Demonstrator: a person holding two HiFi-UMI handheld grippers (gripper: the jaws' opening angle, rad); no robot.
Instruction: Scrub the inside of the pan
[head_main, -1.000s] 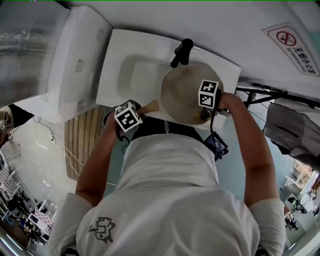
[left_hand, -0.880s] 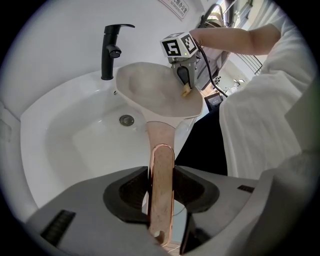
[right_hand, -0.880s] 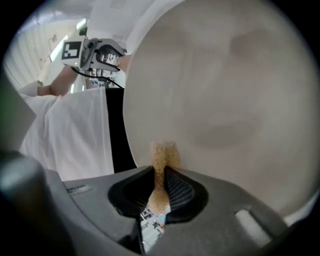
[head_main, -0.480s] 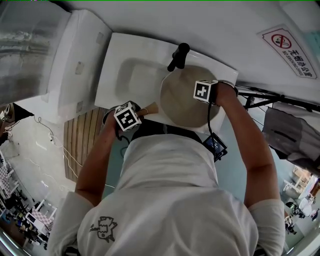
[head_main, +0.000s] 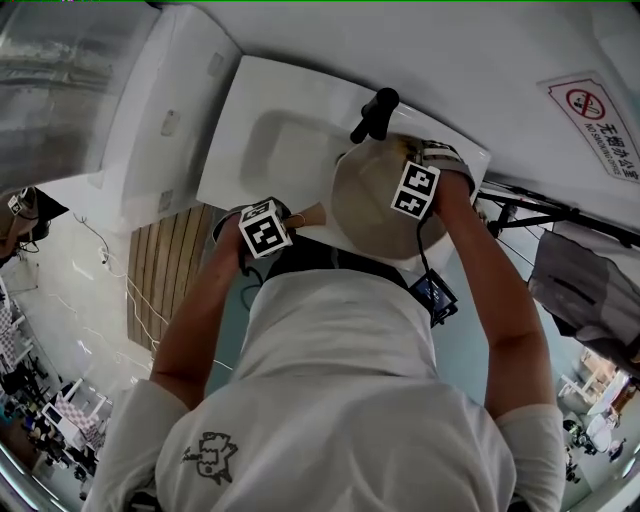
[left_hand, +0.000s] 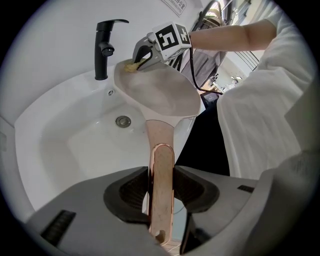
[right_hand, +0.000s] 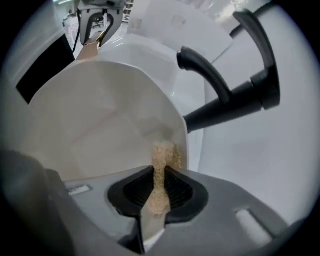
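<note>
Jaws of the right gripper (right_hand: 159, 187) were squeezed tight on a small tan scrubbing sponge (right_hand: 162, 155), and its free end stuck out past the fingertips and pressed against the inner wall of the round cream-coloured pan (right_hand: 100, 115). And where was that contact? Right up at the pan's far rim, the edge nearest the black tap (right_hand: 240, 97).

Over on the other side, the left gripper (left_hand: 160, 186) was clamped on the long copper-pink handle (left_hand: 161, 150), one pad on each flank. The handle ran straight away from that gripper toward the tap, so the pan's long axis lay along the left gripper's line of sight, with the bowl at the far end.

Here was the relation that mattered: from the sponge, nearly all of the pan's inside lay back toward the handle. The next stroke looked set to pull that way, down off the wall and across the floor. The right hand was the one on the job; the left only steadied.

The pan sat tipped over the white ceramic sink (left_hand: 65, 130). Nothing lay inside it but the sponge's tip, and whether its surface was wet could not be told. The sink showed its round metal drain (left_hand: 123, 120) uncovered and no standing water.
</note>
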